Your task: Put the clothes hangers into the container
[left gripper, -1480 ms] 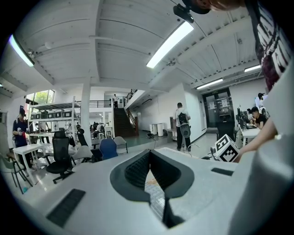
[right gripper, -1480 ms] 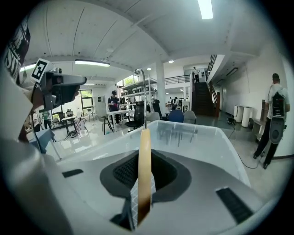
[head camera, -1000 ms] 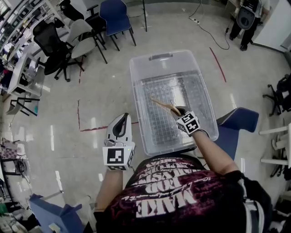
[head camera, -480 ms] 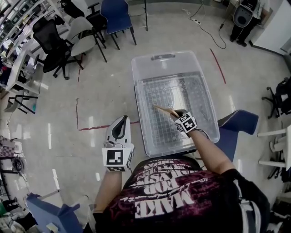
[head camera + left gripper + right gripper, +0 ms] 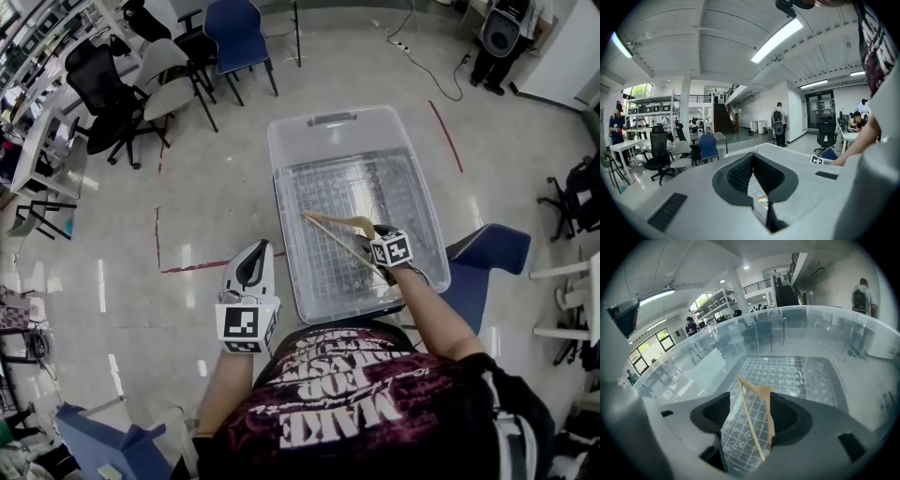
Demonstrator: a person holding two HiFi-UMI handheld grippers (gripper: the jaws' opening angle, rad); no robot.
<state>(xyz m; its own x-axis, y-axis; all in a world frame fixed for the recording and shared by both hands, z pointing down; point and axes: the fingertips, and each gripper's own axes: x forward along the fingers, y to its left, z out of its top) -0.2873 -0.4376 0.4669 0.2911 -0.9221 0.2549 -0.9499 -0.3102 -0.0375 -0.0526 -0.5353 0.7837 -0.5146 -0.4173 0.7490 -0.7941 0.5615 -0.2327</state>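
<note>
r gripper [image 5: 369,241] is down inside the clear container [image 5: 337,114], at the bin's 5 o'clock corner seen from the head view. its jaws have just been opening and now stand wide. the wooden clothes hanger [image 5: 336,223] is between them but not pinched: in the r gripper view [image 5: 749,408] the hanger [image 5: 761,391] has its thin bar running down the middle of the gap, and its body lies close along the 3 o'clock jaw, prob touching it. from the gripper it reaches toward 10 o'clock over the grid-pattern floor of the container [image 5: 740,343]. can't tell if it lies flat on that floor or leans on the jaw.

l gripper [image 5: 255,246] is outside the bin, off its 8 o'clock corner, over bare floor. jaws narrow, pads nearly together, nothing between them [image 5: 752,164].

judgement: this one is as good as placed. no other hangers show in any view.

what could go wrong:
- if the hanger leans on the 3 o'clock jaw, pulling the r gripper up and back may drag it along or flip it toward the near wall.
- the bar sits inside the jaw gap, so a sideways exit would hook it. a straight lift looks safer.
- hook end isn't clear to see; it could catch on the gripper body.
</note>
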